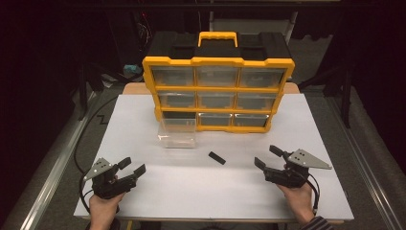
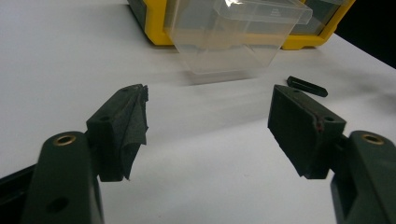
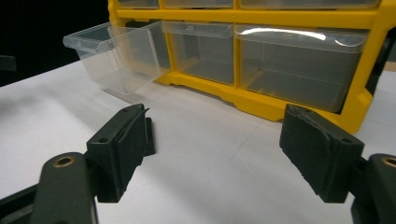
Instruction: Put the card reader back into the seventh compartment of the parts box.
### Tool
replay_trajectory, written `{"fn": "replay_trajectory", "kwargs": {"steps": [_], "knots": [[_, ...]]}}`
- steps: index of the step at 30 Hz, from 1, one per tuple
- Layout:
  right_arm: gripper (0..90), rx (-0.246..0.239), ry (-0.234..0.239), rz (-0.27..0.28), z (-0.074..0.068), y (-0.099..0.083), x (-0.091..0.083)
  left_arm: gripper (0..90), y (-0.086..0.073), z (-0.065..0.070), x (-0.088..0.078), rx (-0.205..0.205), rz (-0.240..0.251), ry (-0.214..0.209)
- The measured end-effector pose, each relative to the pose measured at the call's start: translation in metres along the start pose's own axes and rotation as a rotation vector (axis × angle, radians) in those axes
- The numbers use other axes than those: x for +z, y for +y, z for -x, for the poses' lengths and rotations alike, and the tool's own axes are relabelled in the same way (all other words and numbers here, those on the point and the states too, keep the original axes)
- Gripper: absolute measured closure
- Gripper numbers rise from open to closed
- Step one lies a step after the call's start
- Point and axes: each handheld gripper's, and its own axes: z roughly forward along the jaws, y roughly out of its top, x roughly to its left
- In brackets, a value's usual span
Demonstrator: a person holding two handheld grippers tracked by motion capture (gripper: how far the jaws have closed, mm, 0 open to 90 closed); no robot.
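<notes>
Both hand-held grippers, left (image 1: 133,167) and right (image 1: 268,156), gape wide, empty, near a small flat black bar (image 1: 217,158).

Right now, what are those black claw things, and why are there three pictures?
A person sits at a white table and holds a tool in each hand. Each tool is a gripper: the left gripper and the right gripper. Both have two black jaws, spread open and holding nothing.

One picture comes from a camera up high, looking down on the table. The other two come from small cameras riding on each gripper, looking out between its jaws.

On the table stands a yellow plastic organiser box with nine clear drawers. One clear plastic drawer has been pulled out at the bottom left. A small black stick-shaped piece lies on the table between the grippers and the box.
</notes>
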Motion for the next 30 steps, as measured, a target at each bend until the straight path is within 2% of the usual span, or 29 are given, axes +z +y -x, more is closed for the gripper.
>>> {"fn": "replay_trajectory", "kwargs": {"steps": [15,30], "knots": [[23.9,0.015,0.043,0.0,-0.005,0.006,0.02,29.2,0.0,0.0,0.0,0.002,-0.003,0.0],[23.9,0.033,0.056,-0.012,-0.007,0.01,0.038,29.2,-0.001,0.001,0.0,0.006,-0.004,-0.005]]}}
